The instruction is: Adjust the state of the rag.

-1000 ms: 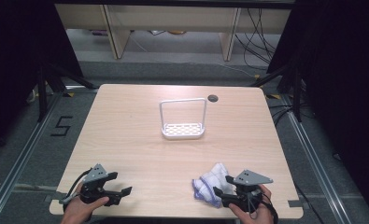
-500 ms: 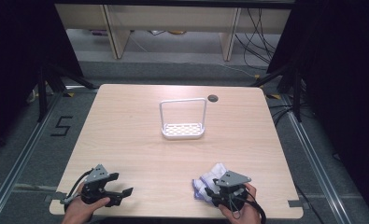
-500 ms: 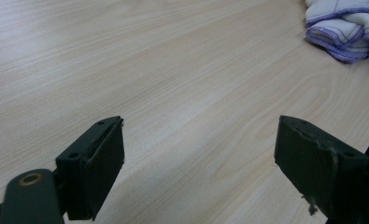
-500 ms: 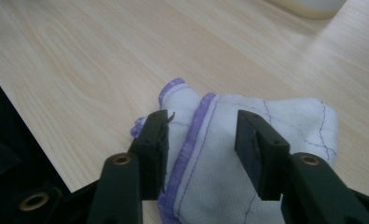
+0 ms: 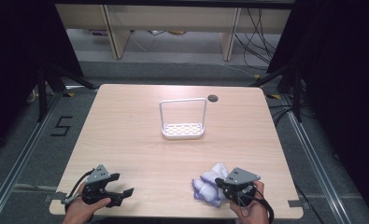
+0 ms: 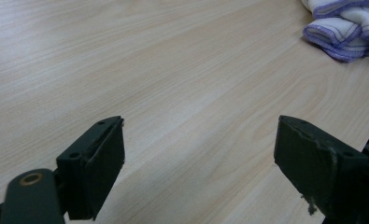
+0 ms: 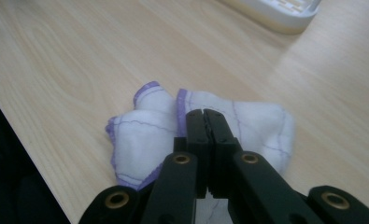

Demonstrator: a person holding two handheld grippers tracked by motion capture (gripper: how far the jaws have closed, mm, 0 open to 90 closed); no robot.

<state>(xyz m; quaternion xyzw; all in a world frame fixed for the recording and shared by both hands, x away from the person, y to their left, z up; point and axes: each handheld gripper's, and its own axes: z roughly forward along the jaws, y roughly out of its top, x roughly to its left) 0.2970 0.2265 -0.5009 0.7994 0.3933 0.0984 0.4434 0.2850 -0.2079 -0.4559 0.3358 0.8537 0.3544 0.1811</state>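
A crumpled white cloth with purple edging [image 5: 206, 185] lies near the table's front edge on the right. My right gripper [image 5: 219, 185] is held low over it, and its jaws have just been closing. In the right gripper view they meet flush [image 7: 204, 114], with their tips pinched into the top fold of the cloth [image 7: 259, 123]. My left gripper [image 5: 121, 185] rests at the front left with its jaws wide apart and only bare wood between them [image 6: 198, 158]. The cloth [image 6: 345, 28] lies far off at the top right of that view.
A white plastic rack with a tall wire handle [image 5: 182, 130] stands mid-table, and its edge [image 7: 278, 14] shows beyond the cloth. A round cable hole [image 5: 213, 98] sits at the back of the wooden table [image 5: 126, 126]. Dark floor and shelving surround it.
The right gripper has shifted left onto the cloth, and its jaws have gone from apart to shut on it. The left gripper has stayed put.
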